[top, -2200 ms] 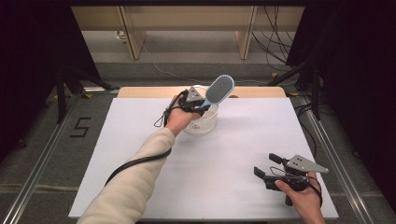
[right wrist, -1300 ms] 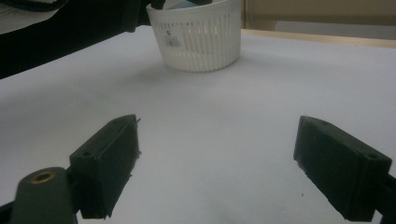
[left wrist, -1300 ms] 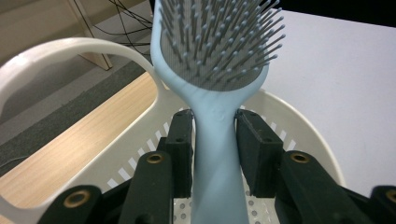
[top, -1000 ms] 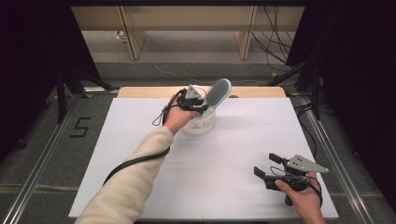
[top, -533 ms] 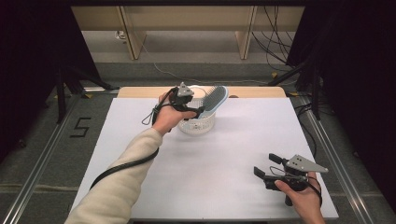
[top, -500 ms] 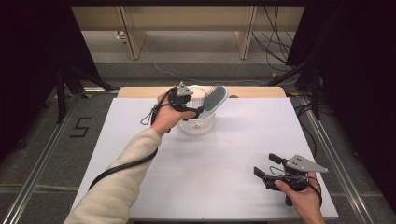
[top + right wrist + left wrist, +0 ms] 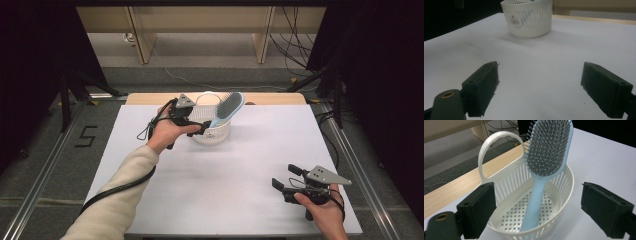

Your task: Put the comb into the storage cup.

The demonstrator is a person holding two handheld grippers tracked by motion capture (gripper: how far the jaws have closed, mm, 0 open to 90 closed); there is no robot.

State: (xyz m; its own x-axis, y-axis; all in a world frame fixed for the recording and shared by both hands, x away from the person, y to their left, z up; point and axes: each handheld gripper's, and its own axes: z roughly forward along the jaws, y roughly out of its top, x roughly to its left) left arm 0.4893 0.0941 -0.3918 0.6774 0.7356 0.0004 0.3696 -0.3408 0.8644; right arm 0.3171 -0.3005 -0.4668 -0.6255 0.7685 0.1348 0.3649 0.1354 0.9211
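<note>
A light blue hairbrush [image 7: 227, 107] with grey bristles stands handle-down in a white slotted basket [image 7: 212, 134] at the back of the table and leans on its rim. My left gripper [image 7: 200, 128] is just left of the basket. Its jaws have just been opening and now stand open. In the left gripper view the hairbrush [image 7: 547, 150] and the basket [image 7: 567, 173] lie a little beyond the left gripper [image 7: 539, 195], whose pads touch neither. My right gripper [image 7: 284, 176] rests open and empty near the front right. In the right gripper view, the right gripper [image 7: 540, 75] faces the basket [image 7: 527, 21].
A white sheet [image 7: 240, 165] covers the table, and a wooden strip [image 7: 270, 98] shows along its far edge. Dark curtains stand on both sides. Cables [image 7: 295, 55] lie on the floor behind. The basket has a tall loop handle [image 7: 487, 150].
The left gripper has let go of the hairbrush and drawn back to the left. The brush has tipped lower and now leans in the basket. The right gripper has not moved.
</note>
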